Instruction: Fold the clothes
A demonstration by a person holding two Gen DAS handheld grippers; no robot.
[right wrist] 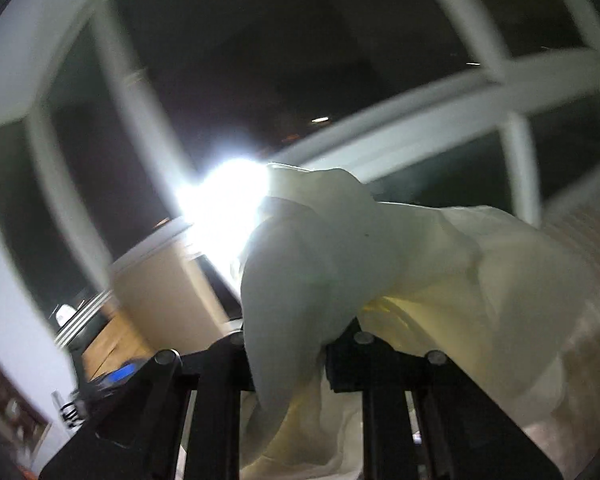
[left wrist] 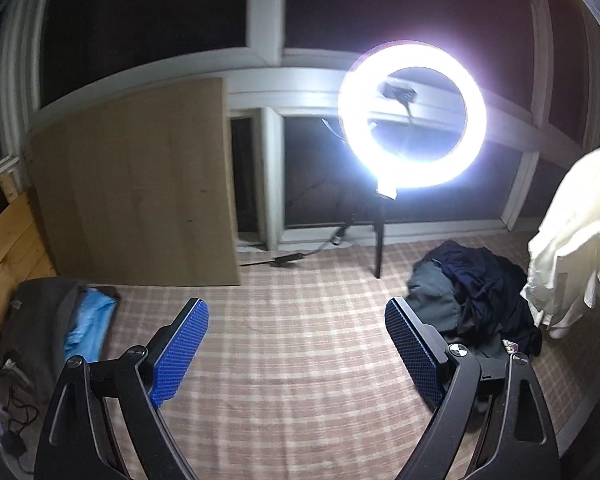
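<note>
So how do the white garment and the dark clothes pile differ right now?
The white garment hangs lifted, pinched in the right gripper; the dark pile lies heaped and untouched on the checked bed cover. The garment is pale cream, the pile navy and grey. Both are unfolded.

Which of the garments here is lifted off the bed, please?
The cream-white garment, hanging in the right tool; the dark pile and blue garment lie on the bed.
</note>
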